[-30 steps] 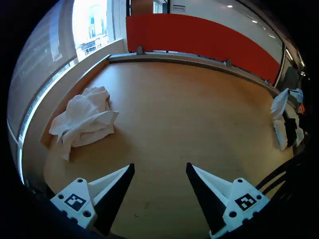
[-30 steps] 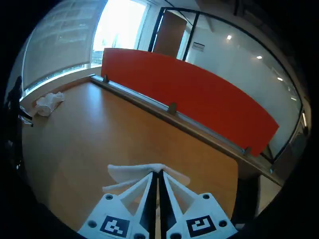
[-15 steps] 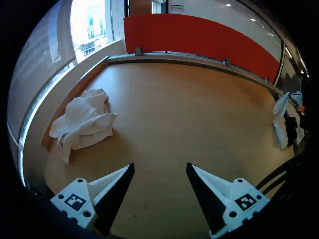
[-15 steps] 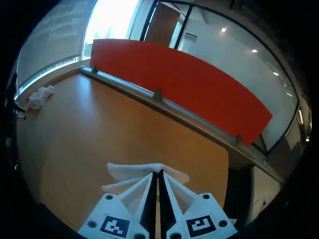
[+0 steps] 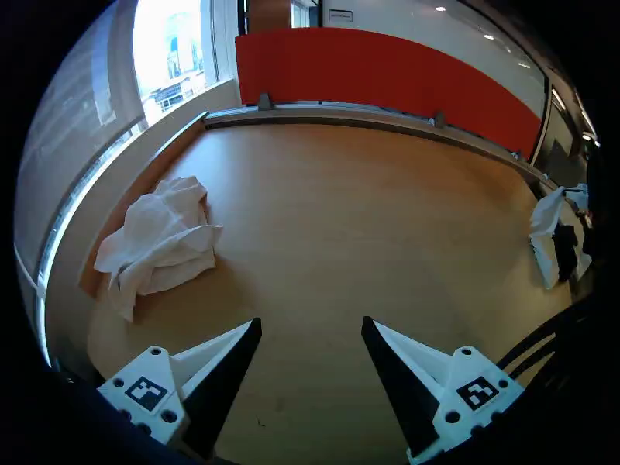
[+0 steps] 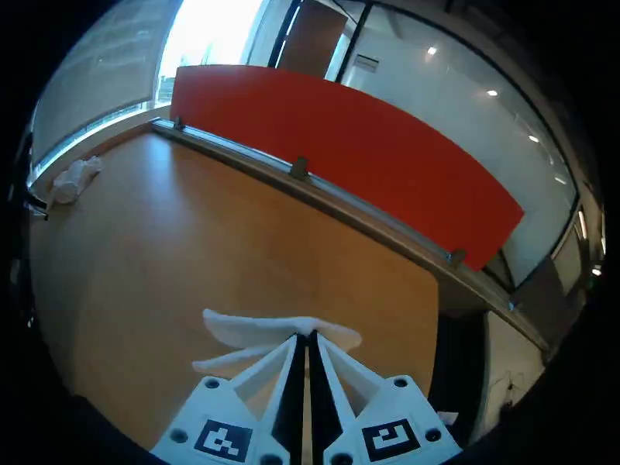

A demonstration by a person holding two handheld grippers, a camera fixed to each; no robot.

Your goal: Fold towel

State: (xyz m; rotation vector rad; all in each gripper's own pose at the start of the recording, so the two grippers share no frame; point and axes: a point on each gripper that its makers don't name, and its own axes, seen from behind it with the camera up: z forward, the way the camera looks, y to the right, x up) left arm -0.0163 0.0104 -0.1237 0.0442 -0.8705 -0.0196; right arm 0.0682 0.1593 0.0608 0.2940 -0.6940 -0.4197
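Here, in the left gripper view, the left gripper (image 5: 310, 320) was held low over the wooden table (image 5: 349, 209), angled down and aimed toward the red divider (image 5: 387, 70). Its fingers stood wide apart and gripped nothing. A crumpled towel (image 5: 159, 240) lay in a heap near the table's window-side edge, well apart from the fingers. A white towel (image 5: 546, 221) hung at the far right edge of the table.

In the right gripper view, the right gripper (image 6: 308, 335) pointed across the table toward the divider. Its fingers were pressed together on a fold of the white towel (image 6: 263, 329), which fanned out to both sides above the tabletop. The crumpled towel (image 6: 74, 177) lay far off at the left.
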